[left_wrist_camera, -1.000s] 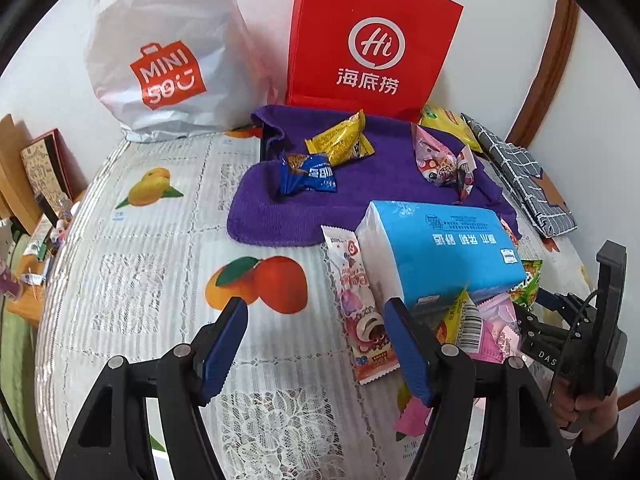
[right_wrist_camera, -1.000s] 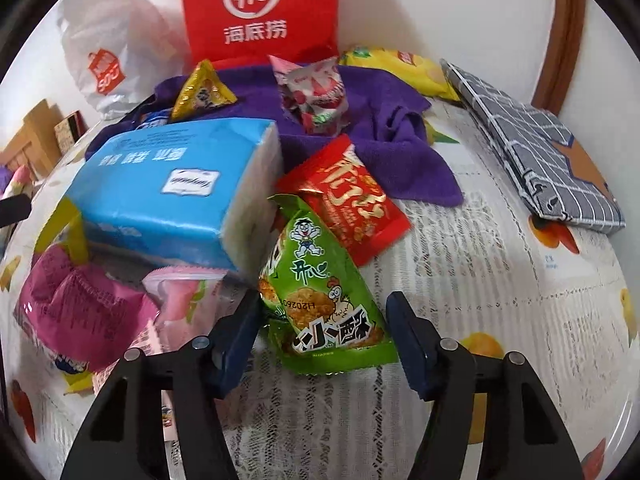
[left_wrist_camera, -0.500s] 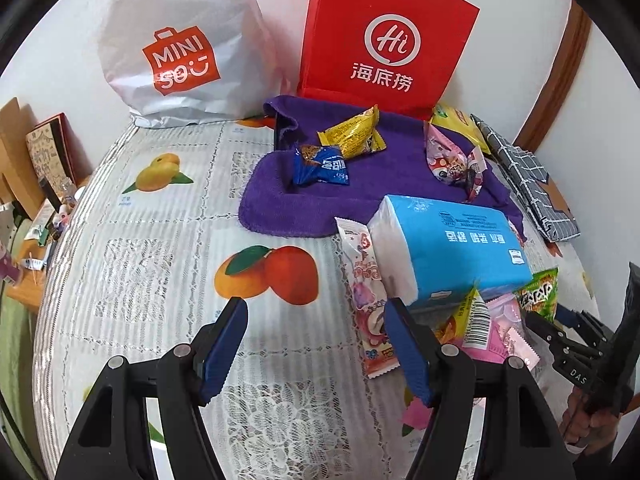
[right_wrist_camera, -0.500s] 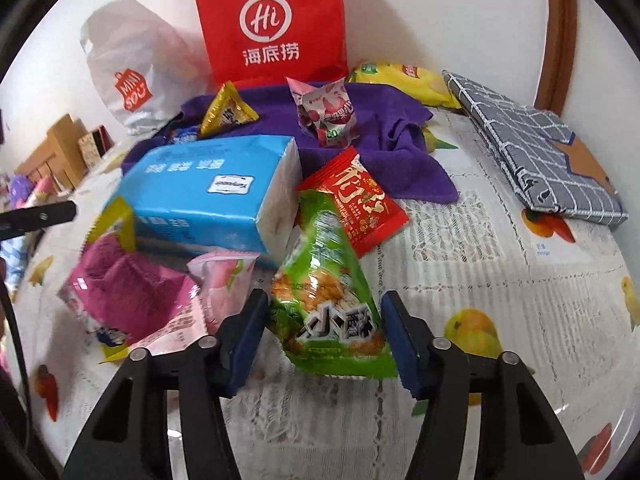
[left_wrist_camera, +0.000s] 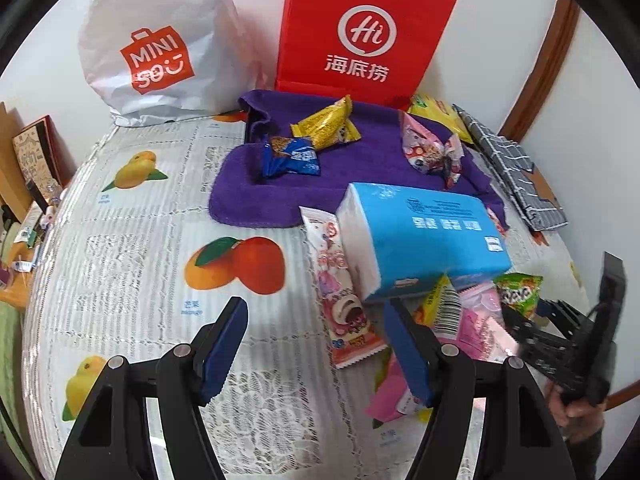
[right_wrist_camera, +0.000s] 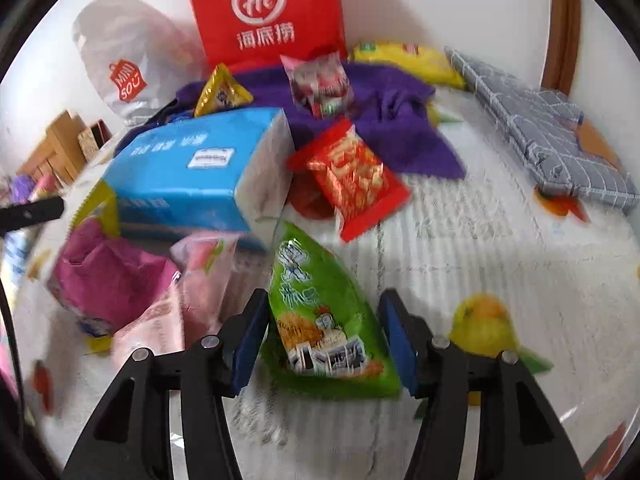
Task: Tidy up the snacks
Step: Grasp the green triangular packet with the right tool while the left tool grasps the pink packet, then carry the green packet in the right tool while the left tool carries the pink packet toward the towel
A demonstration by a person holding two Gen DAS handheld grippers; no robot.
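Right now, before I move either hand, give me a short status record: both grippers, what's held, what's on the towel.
right gripper: jaws closed on the green snack packet, tipped up off the tablecloth; they have just been opening slightly
left gripper: jaws open, nothing between them
purple towel: carries yellow packet, blue packet, pink-and-white packet
blue tissue pack: lying over loose snacks in front of the towel
red packet: beside the tissue pack, at the towel's edge
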